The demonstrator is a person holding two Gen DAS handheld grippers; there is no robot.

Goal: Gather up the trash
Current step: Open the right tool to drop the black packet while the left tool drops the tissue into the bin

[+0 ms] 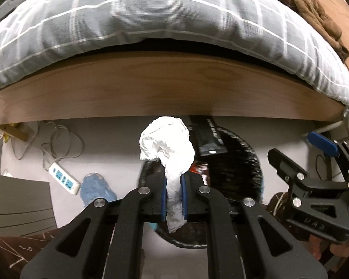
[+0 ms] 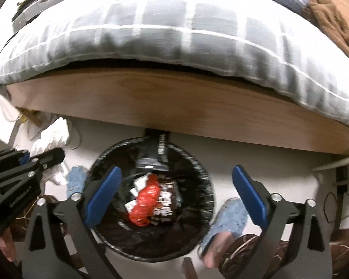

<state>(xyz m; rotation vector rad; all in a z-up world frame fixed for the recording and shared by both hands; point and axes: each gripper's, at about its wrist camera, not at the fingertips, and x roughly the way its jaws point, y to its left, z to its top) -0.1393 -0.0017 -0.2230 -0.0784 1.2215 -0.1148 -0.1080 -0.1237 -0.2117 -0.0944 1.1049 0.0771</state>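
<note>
Left wrist: power strip (image 1: 64, 178) left of trash bin (image 1: 249, 162).

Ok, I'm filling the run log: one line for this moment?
left tool: shut on white tissue wad | right tool: open, empty | trash bin: below, holds red wrapper

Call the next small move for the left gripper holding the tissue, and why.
Probably carry it a little to the right, then open. The left gripper is shut on the white tissue, which in the right wrist view still sits left of the bin rather than over it. The right gripper is open, empty, above the bin.
</note>
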